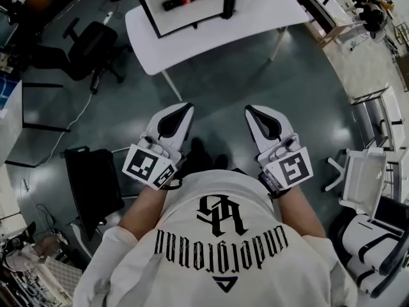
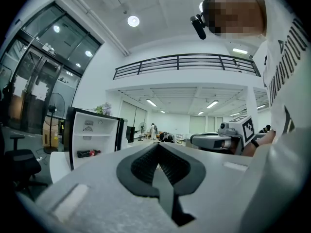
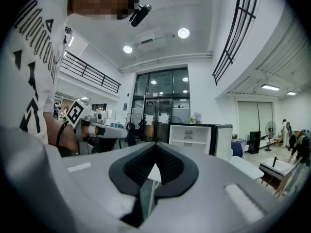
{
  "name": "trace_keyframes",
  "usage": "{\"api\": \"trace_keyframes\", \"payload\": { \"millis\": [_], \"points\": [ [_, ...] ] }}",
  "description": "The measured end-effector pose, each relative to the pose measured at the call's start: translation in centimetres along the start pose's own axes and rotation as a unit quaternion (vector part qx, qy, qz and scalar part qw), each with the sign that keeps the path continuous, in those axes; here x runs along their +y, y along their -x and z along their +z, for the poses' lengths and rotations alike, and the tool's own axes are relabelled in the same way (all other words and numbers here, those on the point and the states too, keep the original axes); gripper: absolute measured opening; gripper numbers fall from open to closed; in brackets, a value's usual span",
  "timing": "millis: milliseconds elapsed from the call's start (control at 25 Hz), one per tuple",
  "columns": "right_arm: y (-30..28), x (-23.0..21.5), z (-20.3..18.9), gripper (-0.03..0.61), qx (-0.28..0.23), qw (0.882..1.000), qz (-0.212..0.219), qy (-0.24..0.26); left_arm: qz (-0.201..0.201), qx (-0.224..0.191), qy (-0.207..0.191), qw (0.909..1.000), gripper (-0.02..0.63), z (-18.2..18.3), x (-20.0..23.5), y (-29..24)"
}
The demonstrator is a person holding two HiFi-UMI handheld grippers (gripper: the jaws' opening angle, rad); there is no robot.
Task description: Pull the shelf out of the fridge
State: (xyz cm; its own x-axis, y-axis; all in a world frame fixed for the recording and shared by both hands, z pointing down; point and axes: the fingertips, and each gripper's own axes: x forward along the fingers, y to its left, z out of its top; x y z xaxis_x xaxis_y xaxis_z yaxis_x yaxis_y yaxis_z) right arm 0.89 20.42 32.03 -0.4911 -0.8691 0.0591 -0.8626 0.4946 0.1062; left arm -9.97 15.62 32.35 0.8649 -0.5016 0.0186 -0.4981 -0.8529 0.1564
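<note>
Though far from fridge (image 1: 192, 18), grippers (image 1: 188, 106) (image 1: 249, 108) closed

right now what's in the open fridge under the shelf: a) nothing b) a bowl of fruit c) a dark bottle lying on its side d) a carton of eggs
c: a dark bottle with a red label lies on its side in the fridge, below the shelf.
</note>
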Motion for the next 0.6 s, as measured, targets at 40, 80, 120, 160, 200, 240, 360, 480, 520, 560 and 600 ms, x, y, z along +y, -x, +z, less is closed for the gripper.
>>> {"api": "trace_keyframes", "payload": {
  "millis": [40,80,120,160,200,240,360,480,520,560,600],
  "points": [
    [-0.1,-0.5,-0.2,0.002,0.0,1.0,-0.001,-0.004,0.001,0.0,0.001,1.0,0.006,0.0,0.3,-0.6],
    [-0.3,-1.0,-0.5,0.002,0.0,1.0,-0.002,-0.008,0.002,0.0,0.003,1.0,0.006,0.0,0.5,-1.2],
    [-0.3,-1.5,-0.7,0.002,0.0,1.0,-0.003,-0.012,0.002,0.0,0.004,1.0,0.006,-0.1,0.6,-1.8],
    [-0.4,-2.0,-0.9,0.002,0.0,1.0,-0.004,-0.014,0.001,0.001,0.005,1.0,0.007,-0.2,0.7,-2.4],
    [-0.5,-2.5,-1.1,0.002,0.001,1.0,-0.005,-0.016,0.0,0.001,0.007,1.0,0.006,-0.2,0.8,-3.0],
    [-0.6,-3.1,-1.2,0.002,0.001,1.0,-0.007,-0.016,-0.002,0.0,0.007,1.0,0.006,-0.2,0.8,-3.6],
    [-1.2,-4.5,-1.4,0.002,0.0,1.0,-0.013,-0.016,-0.007,0.001,0.008,0.9999,0.007,-0.4,1.2,-5.1],
    [-2.2,-5.6,-1.2,0.002,-0.004,1.0,-0.014,-0.016,-0.01,0.002,0.015,0.9998,0.006,-0.7,2.3,-6.5],
    [-2.6,-6.0,-1.1,0.002,-0.005,1.0,-0.013,-0.015,-0.011,0.002,0.017,0.9998,0.006,-0.7,2.7,-7.0],
    [-3.0,-6.5,-1.0,0.002,-0.007,1.0,-0.013,-0.014,-0.011,0.001,0.018,0.9998,0.007,-0.7,3.0,-7.5],
    [-3.4,-7.1,-1.0,0.002,-0.008,1.0,-0.013,-0.013,-0.011,0.0,0.018,0.9998,0.006,-0.7,3.5,-8.1]
  ]
}}
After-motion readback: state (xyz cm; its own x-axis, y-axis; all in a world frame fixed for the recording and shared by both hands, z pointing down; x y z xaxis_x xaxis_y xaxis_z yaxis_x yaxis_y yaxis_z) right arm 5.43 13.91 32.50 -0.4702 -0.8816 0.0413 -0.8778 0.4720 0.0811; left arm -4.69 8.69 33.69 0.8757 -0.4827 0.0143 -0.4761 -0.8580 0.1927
